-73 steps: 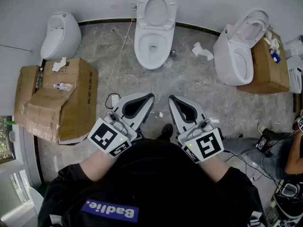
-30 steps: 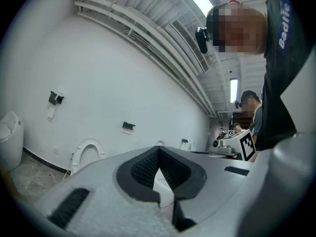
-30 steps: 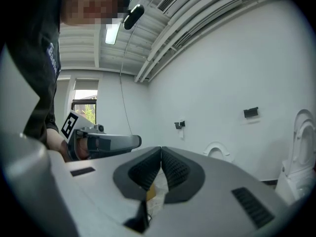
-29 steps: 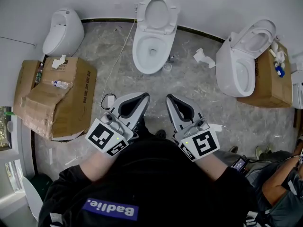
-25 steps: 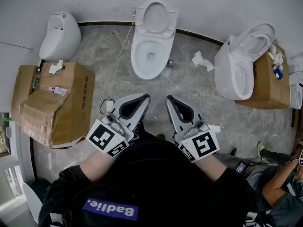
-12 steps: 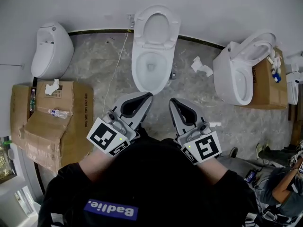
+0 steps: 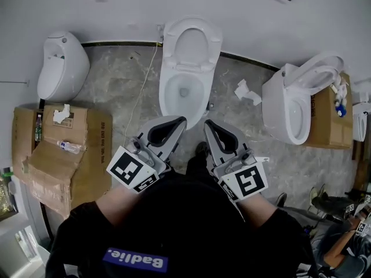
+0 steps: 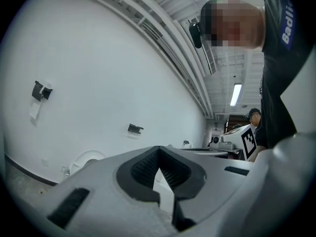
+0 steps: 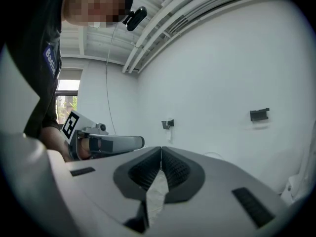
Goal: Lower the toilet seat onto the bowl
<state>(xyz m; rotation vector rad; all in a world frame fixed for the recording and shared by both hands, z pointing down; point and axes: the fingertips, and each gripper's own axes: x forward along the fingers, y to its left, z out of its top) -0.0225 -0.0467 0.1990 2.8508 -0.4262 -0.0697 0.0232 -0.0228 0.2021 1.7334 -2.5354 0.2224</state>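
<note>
A white toilet stands against the far wall in the head view, its seat [image 7: 192,43] raised upright above the open bowl [image 7: 183,92]. My left gripper [image 7: 181,120] and right gripper [image 7: 207,123] are held side by side close to my body. They are just short of the bowl's front rim and touch nothing. Both are shut with nothing between the pads. In the left gripper view the jaws [image 8: 158,150] meet and the raised seat [image 8: 87,159] shows low at the left. In the right gripper view the jaws [image 9: 161,150] are likewise together.
A white urinal-like fixture [image 7: 60,63] stands at the left wall. Below it sits a cardboard box [image 7: 87,161] with a water bottle [image 7: 70,147] on it. At the right are a second toilet [image 7: 288,108] and another box [image 7: 331,117]. Crumpled paper [image 7: 246,91] and a cable [image 7: 142,77] lie on the floor.
I have stepped closer to the middle toilet, so it now sits right ahead of the grippers. Both grippers stay shut and level. The seat stays raised.
</note>
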